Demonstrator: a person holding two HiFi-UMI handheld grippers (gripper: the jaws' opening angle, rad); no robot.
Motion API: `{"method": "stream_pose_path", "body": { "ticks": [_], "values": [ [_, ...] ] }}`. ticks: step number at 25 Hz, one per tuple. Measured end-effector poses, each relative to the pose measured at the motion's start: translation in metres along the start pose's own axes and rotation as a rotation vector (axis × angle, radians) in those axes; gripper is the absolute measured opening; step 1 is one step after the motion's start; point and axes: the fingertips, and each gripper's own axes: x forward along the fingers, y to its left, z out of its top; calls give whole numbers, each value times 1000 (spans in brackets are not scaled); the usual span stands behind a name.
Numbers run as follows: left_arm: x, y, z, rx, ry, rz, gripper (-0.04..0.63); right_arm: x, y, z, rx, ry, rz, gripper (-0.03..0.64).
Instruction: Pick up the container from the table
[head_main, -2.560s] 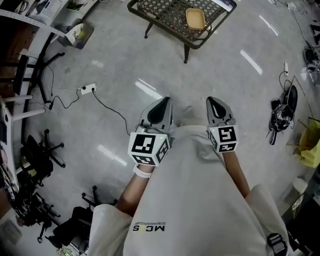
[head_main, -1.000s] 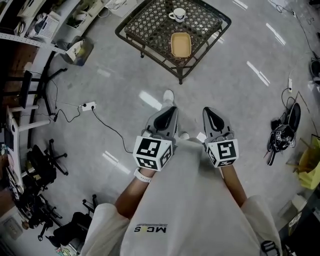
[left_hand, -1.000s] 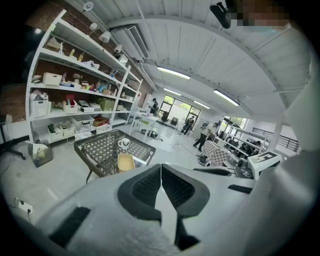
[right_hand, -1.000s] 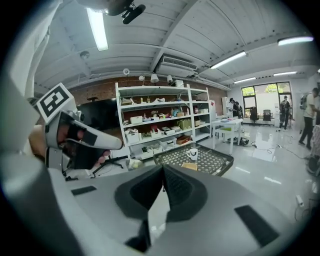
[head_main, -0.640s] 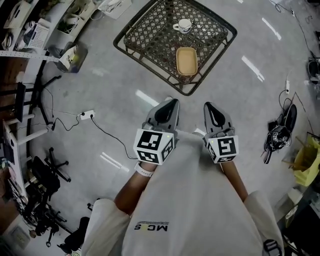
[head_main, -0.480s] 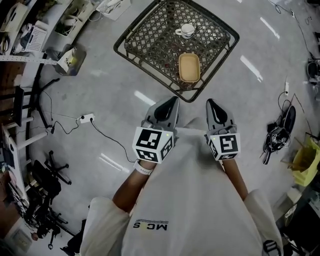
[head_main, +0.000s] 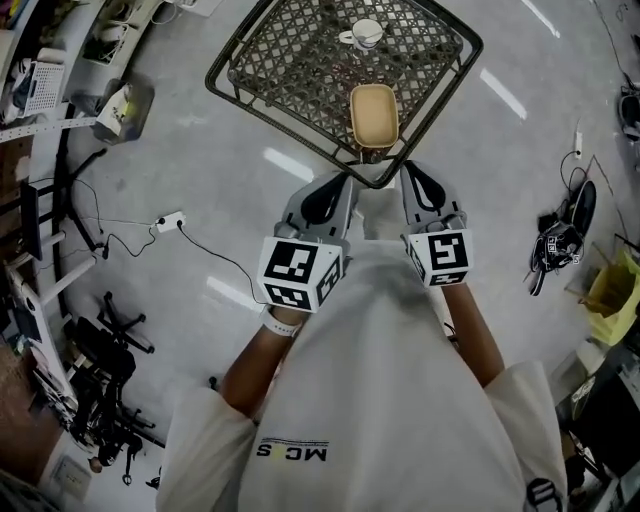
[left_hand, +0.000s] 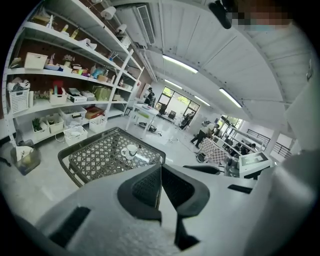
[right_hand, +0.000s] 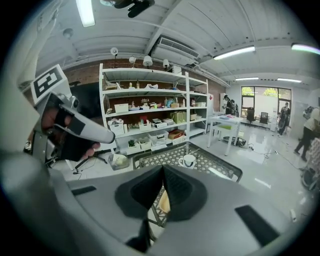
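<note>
Dark metal lattice table (head_main: 232, 62) has come closer, tan rectangular container (head_main: 373, 112) now just beyond left gripper (head_main: 335, 182) and right gripper (head_main: 408, 172), both pinched together, empty, so reaching probably comes next.

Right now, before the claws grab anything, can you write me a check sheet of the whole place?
Surface: dark lattice-top table standing on a grey floor.
Job's things: tan container lying on the table by its near corner, nothing touching it.
Clutter: white cup on the table, beyond the container.
Grippers: left claw and right claw both have jaws together with nothing in them, and are held just short of the table's near corner.
Cables: white power strip with its cord on the floor at left; black tangle on the floor at right.
Surroundings: shelves loaded with boxes; chair bases at left.
</note>
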Motion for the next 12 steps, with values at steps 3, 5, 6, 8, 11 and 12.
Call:
{"method": "stream_pose_path", "body": {
  "ticks": [3, 5, 6, 8, 11, 12],
  "values": [
    [8, -2, -7, 0, 22, 1, 28, 5, -8, -13, -4, 28, 9, 18],
    [10, 2, -9, 0, 18, 16, 28, 10, -9, -20, -13, 45, 19, 18],
    [10, 6, -10, -1, 12, 28, 28, 13, -8, -24, -19, 58, 29, 18],
    [14, 10, -15, -7, 13, 44, 28, 18, -5, -32, -37, 92, 60, 18],
    [26, 15, -24, -16, 34, 52, 28, 31, -4, -44, -73, 139, 104, 18],
    [30, 17, -26, -17, 40, 52, 28, 36, -5, -48, -88, 152, 112, 19]
  ]
}}
